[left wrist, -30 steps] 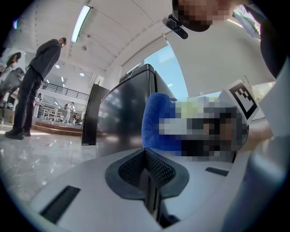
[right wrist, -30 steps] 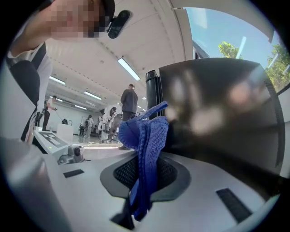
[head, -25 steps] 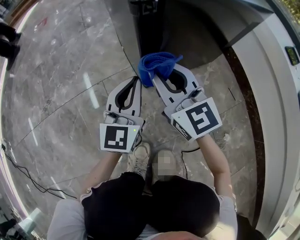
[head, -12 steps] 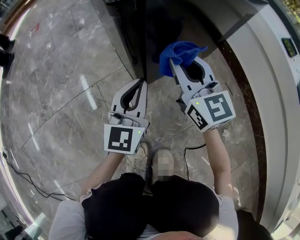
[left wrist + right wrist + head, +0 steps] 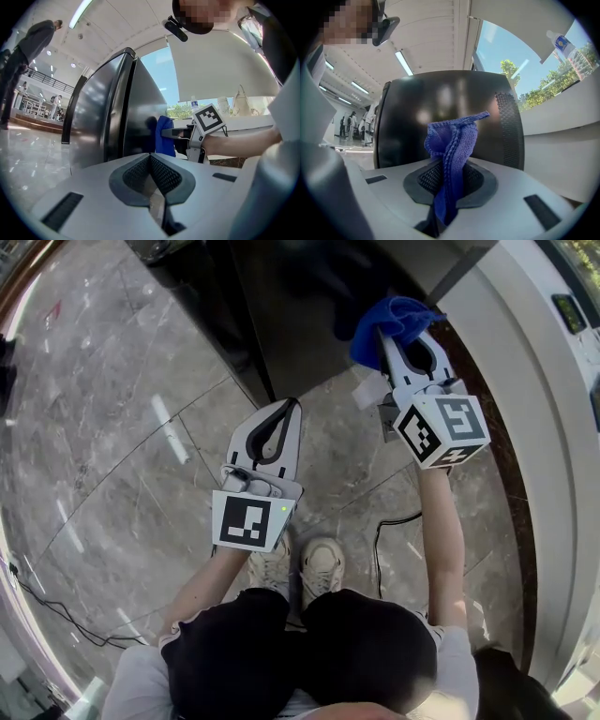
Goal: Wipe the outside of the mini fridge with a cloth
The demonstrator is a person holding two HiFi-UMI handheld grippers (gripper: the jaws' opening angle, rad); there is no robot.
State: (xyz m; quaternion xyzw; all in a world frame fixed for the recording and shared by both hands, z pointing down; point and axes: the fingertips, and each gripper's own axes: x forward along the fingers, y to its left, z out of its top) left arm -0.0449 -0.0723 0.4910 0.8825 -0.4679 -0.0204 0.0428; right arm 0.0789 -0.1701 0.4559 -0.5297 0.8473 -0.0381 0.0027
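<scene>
Right gripper view: right claw (image 5: 446,174) pinches blue cloth (image 5: 452,136) at mini fridge (image 5: 408,122); left claw (image 5: 150,159) pressed together.

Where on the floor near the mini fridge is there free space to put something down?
The marble floor left of the mini fridge and left gripper is bare. The strip between fridge and white wall is crowded: right gripper, blue cloth, a cable.
</scene>
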